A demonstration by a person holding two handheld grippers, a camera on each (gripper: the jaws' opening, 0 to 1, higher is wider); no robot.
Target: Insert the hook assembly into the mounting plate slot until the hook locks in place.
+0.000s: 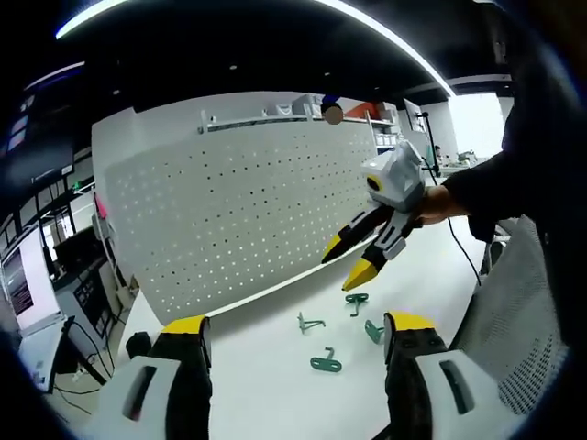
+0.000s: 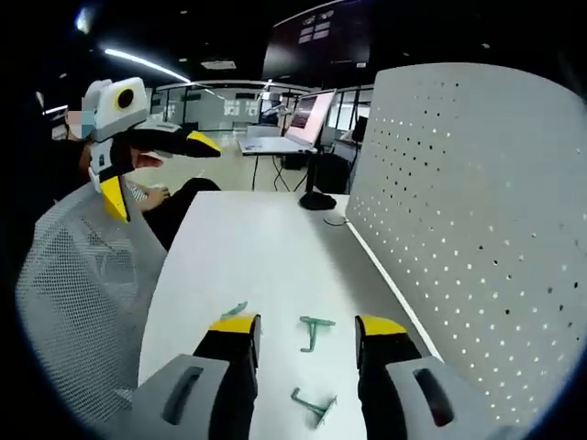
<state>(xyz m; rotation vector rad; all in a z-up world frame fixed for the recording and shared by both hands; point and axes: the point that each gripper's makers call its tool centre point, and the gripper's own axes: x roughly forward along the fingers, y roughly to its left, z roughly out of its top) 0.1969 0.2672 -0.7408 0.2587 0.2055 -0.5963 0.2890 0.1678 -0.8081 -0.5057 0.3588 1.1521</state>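
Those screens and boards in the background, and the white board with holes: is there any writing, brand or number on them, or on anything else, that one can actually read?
Nothing is legible in either view.
Monitor at the left edge: dark rows that may be text, too blurred to read.
Overhead screen: small bright panels, too small to read.
Desk monitor: picture only, blurred.
White pegboard: holes, no lettering visible.
Green hooks and white table: no markings visible.

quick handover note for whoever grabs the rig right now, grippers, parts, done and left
Left gripper: open, empty, held over the table.
Right gripper: open, empty, above the hooks.
Four green hooks lie loose on the table, e.g..
Pegboard stands upright at the table's far edge, no hook on it.
Done: nothing yet.
Left: pick up a hook and lock it into the pegboard.
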